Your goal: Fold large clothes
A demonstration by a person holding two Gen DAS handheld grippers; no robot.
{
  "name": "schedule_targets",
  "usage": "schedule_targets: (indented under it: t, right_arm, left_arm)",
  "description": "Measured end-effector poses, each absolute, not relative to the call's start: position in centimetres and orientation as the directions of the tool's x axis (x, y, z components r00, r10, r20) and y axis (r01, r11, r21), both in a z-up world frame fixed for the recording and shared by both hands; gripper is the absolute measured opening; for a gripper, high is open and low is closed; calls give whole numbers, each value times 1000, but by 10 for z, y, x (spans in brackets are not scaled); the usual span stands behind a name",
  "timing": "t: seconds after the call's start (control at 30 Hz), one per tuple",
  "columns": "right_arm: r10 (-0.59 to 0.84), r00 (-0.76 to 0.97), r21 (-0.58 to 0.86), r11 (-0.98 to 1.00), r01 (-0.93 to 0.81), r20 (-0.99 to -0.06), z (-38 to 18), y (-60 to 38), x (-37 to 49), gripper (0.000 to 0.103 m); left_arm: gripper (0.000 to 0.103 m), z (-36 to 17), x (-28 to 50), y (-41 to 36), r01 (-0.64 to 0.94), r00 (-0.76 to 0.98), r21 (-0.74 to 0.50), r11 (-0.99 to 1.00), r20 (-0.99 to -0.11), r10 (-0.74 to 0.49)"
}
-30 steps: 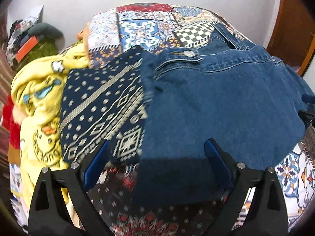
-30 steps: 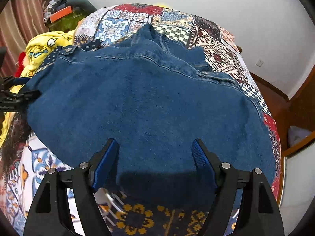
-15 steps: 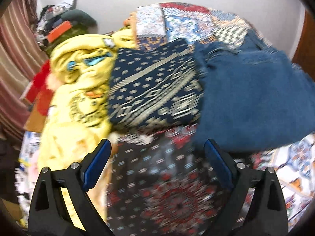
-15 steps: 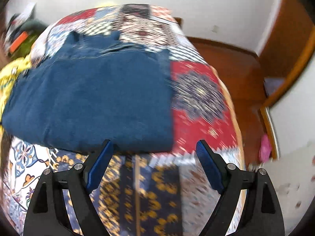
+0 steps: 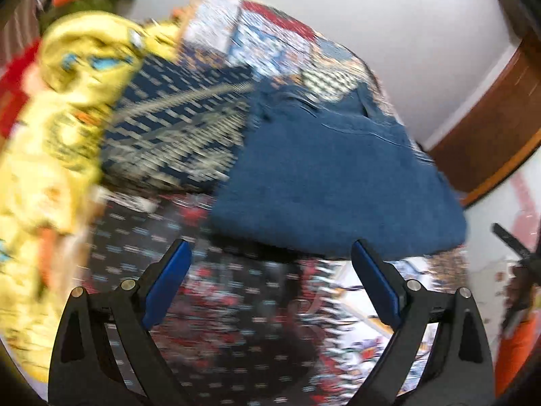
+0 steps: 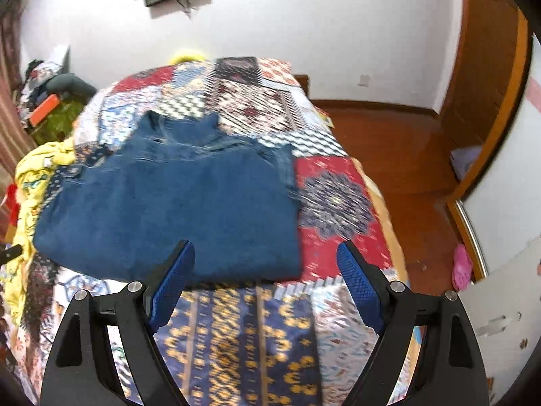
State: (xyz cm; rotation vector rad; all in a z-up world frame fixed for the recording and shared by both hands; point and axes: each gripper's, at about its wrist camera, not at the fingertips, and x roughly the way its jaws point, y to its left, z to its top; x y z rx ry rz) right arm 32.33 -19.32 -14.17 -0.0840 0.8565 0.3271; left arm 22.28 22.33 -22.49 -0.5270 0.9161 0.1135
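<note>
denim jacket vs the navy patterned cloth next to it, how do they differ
The denim jacket is plain mid-blue; the navy cloth is darker with pale geometric bands and dots. The jacket shows a collar and stitched seams at its far end; the cloth shows none. The jacket lies nearer the bed's open side, the cloth between it and the yellow garment. Both lie folded flat on the patchwork bedspread, held by neither gripper.

The blue denim garment (image 6: pixel 175 209) lay folded flat into a rough rectangle on the patchwork bedspread (image 6: pixel 338 203), its seamed, bunched edge toward the wall and its smooth folded edge nearest the camera. A navy patterned cloth (image 5: pixel 179 128) touched its left side, and beyond that sat a crumpled yellow printed garment (image 5: pixel 61 108), unfolded.
</note>
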Motion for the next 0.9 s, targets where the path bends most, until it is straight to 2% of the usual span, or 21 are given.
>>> schedule_targets:
  t: [0.1,0.2,0.33,0.43,0.7,0.77,0.9]
  right_arm:
    - [275,602,63,935,-349,-750,-145,-176,324,84]
    - [287,591,65,928,-368,-754,-154,-161,324,84]
    - [303,555,71,914,-400,-775,-167,-143,325,84]
    - [304,538,66,907,-416,-786,-172,-134,326,84]
    - [293,496,70,905,-419,-817,-183,-119,329,84]
    - [289,497,57,901,-430,-818,-182,-114,326,84]
    - [305,490,60,889,-455,-817,-172,-105,320,84]
  left_arm:
    - [96,-242,235,216,-297,616,-476,828,-758,-215]
    - [95,-266,245,218,-313,642,-622,718,-695,-322]
    - [89,-291,258,227,-344,682,-737,582,-622,-384]
    - [86,-300,267,236,-367,734,-757,541,-593,-332]
    - [39,-294,272,245,-428,787,-765,481,-578,-217]
    - [33,-273,265,240,-415,803,-730,543,-574,-159]
    - [28,-234,258,232,-375,843,-695,613,-531,-85]
